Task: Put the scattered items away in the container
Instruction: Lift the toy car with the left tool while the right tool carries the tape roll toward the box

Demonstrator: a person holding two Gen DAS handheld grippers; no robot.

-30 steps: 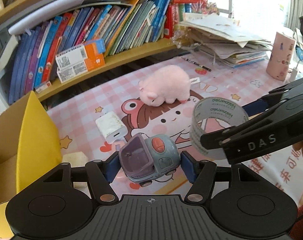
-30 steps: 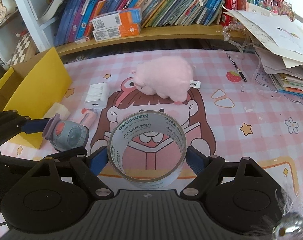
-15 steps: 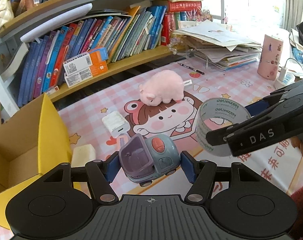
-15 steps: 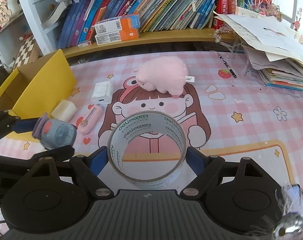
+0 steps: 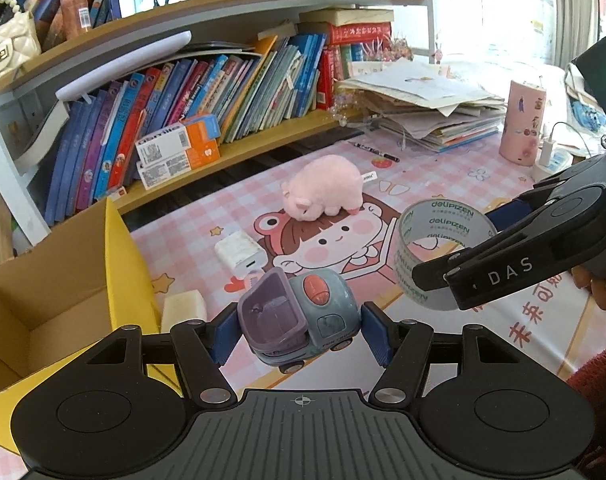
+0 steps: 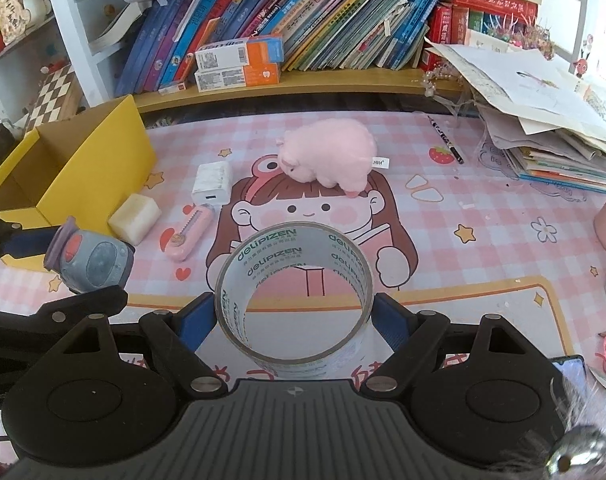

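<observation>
Left tool (image 5: 299,334) clamping toy truck (image 5: 301,314), cab apparently toward yellow box (image 5: 115,256)

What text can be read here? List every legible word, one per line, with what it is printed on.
"delipizen", repeated around the tape roll held in the right gripper.
"DAS" on the side of the right gripper, in the left wrist view.
"FUN TRUCK", seemingly, on the toy truck in the left gripper.
Red Chinese characters on the desk mat: cut off.
Book spines and orange boxes: too small or blurred.
</observation>
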